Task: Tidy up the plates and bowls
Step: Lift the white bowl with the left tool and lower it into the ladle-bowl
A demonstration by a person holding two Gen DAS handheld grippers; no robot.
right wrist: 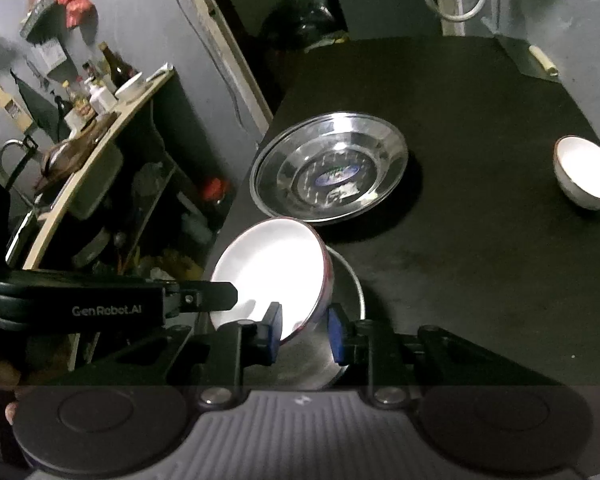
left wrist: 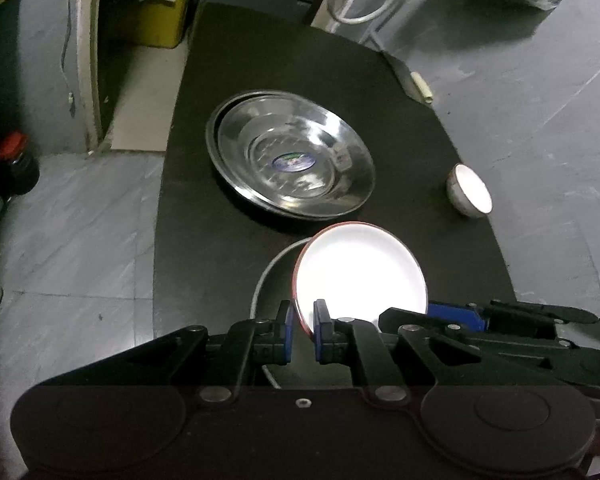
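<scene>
Dark tabletop [left wrist: 204, 240], dim room. Left tongs [left wrist: 303, 326] are narrow, pinching the near rim of a white red-rimmed ceramic bowl [left wrist: 360, 276], which is tilted up off the tabletop; one blue pad sits inside the rim, one outside. An edge grip like this suits carrying a bowl by its wall.

The right wrist view shows the right tongs [right wrist: 305, 334] partly open, pads straddling the same bowl's wall [right wrist: 276, 268]. Whether those pads press on it cannot be told; likely a steadying hold.

Beneath the white bowl lies a shallow steel dish with a pale rim [right wrist: 348, 320], so the bowl is probably being lifted from it or set into it.

Mid-tabletop: stacked wide stainless-steel plates with a blue sticker in the centre [left wrist: 292, 156], probably the collecting pile. Well apart to the right, a small white bowl [left wrist: 470, 190] lies tipped on its side in the left view.

Only the right view shows the cluttered shelf of bottles [right wrist: 100, 92]. Only the left view shows the grey floor [left wrist: 80, 220] beside the tabletop.
</scene>
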